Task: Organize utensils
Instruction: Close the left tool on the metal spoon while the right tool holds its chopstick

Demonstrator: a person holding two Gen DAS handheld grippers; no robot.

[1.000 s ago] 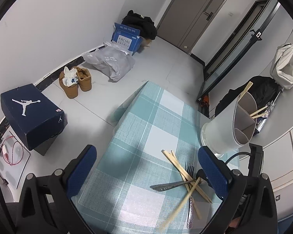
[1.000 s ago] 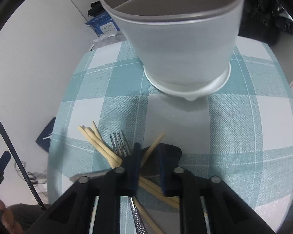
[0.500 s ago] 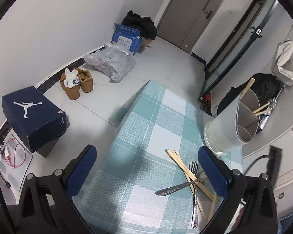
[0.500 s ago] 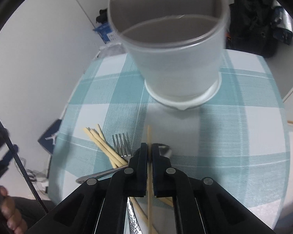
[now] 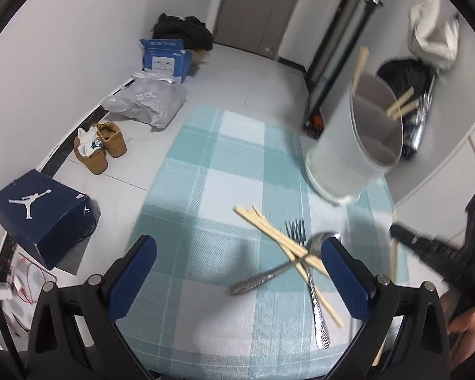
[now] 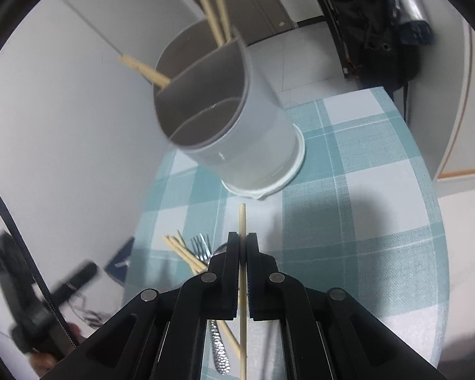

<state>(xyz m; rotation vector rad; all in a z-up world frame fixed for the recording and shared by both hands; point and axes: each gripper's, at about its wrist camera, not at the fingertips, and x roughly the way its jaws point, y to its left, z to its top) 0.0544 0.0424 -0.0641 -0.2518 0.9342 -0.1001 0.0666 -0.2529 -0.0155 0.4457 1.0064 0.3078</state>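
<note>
My right hand-held gripper [image 6: 242, 243] is clenched on one chopstick [image 6: 242, 221], lifted above the counter [image 6: 364, 190]; my left hand-held gripper [image 5: 237, 272] hangs released. Next I must tip it into the holder [image 6: 237, 145].

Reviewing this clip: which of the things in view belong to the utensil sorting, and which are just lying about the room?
Part of the job:
- right gripper, shut on a chopstick
- divided holder, chopsticks already in it
- loose chopsticks, fork and spoon on the checked tablecloth
- left gripper, open

Lying about:
- navy shoebox
- tan shoes
- blue carton
- grey plastic bag
</note>
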